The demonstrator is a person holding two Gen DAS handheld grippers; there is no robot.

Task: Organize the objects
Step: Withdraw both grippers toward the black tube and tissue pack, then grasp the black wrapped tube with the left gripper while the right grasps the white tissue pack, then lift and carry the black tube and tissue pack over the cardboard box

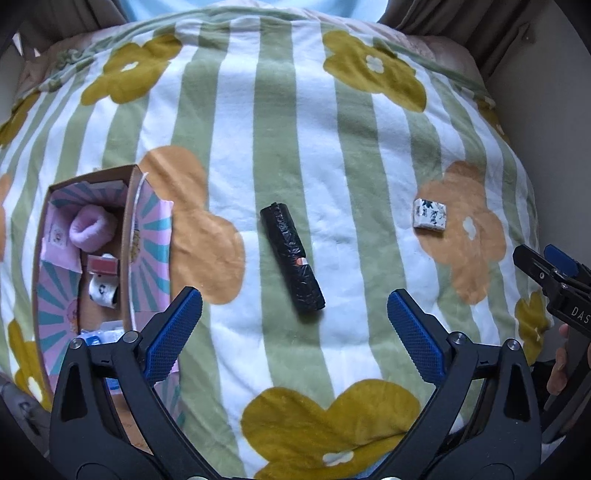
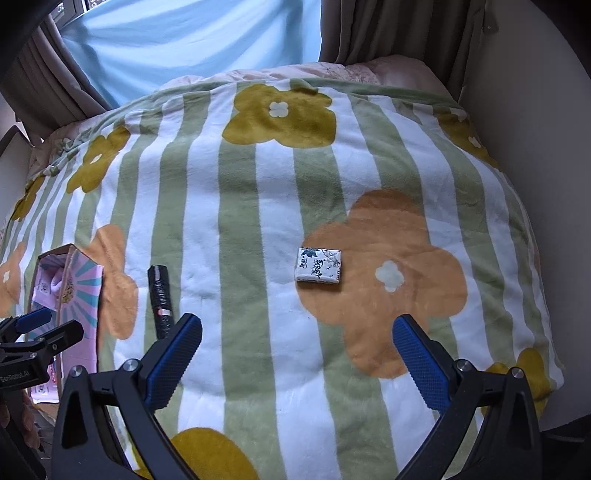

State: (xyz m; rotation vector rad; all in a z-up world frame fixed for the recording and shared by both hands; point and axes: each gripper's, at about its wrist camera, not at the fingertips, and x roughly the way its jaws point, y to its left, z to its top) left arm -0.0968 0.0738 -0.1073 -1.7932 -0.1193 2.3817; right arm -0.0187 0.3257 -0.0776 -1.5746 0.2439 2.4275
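Observation:
A black roll (image 1: 292, 258) with a small orange band lies on the striped flower blanket (image 1: 236, 147), just ahead of my open, empty left gripper (image 1: 294, 308). It also shows at the left of the right wrist view (image 2: 160, 300). A small white packet with blue print (image 1: 429, 215) lies to the right on an orange flower; in the right wrist view the packet (image 2: 319, 264) sits ahead of my open, empty right gripper (image 2: 297, 334). A cardboard box (image 1: 127, 236) with a pink-and-teal lining stands at the left and holds a pink fluffy roll (image 1: 92, 227) and other small items.
The blanket covers a bed with a wall along the right (image 2: 535, 147) and curtains (image 2: 399, 29) at the far end. The right gripper's fingers (image 1: 546, 266) show at the right edge of the left wrist view; the left gripper (image 2: 37, 332) shows at the left edge of the right view.

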